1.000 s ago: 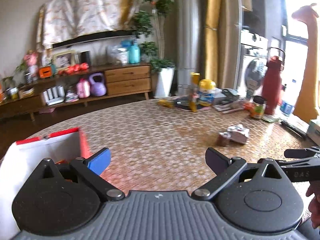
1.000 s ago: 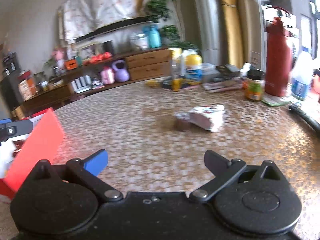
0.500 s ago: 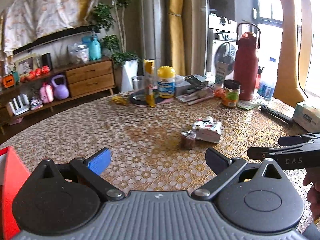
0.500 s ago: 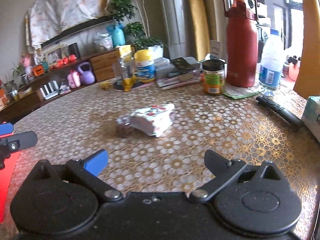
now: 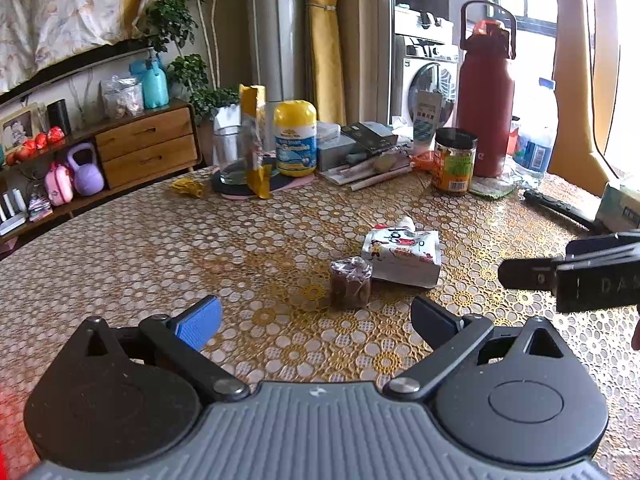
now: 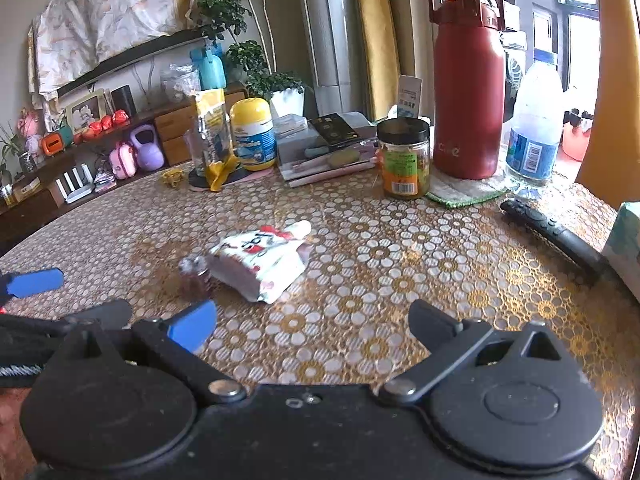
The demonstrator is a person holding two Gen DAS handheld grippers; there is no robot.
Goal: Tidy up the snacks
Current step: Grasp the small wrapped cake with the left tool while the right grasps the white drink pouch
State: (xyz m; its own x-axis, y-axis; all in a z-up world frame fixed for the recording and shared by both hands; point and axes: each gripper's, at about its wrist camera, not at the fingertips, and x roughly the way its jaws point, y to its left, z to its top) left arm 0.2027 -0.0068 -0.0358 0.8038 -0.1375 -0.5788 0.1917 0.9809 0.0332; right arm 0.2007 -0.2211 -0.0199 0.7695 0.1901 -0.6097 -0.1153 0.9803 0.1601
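- Left gripper (image 5: 316,316) and right gripper (image 6: 312,320) both spread wide, holding nothing.
- White snack pouch (image 5: 402,254) touches small brown wrapped snack (image 5: 351,282) on desk (image 5: 160,240).

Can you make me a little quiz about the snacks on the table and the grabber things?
1. True or false: the left gripper is holding the small brown snack.
2. What lies right beside the small brown snack? A) white snack pouch B) red flask C) black remote
3. Fill in: the jaws of the right gripper are ____.

Key: 1 false, both grippers hold nothing. 2 A, the two look to be touching. 3 open.
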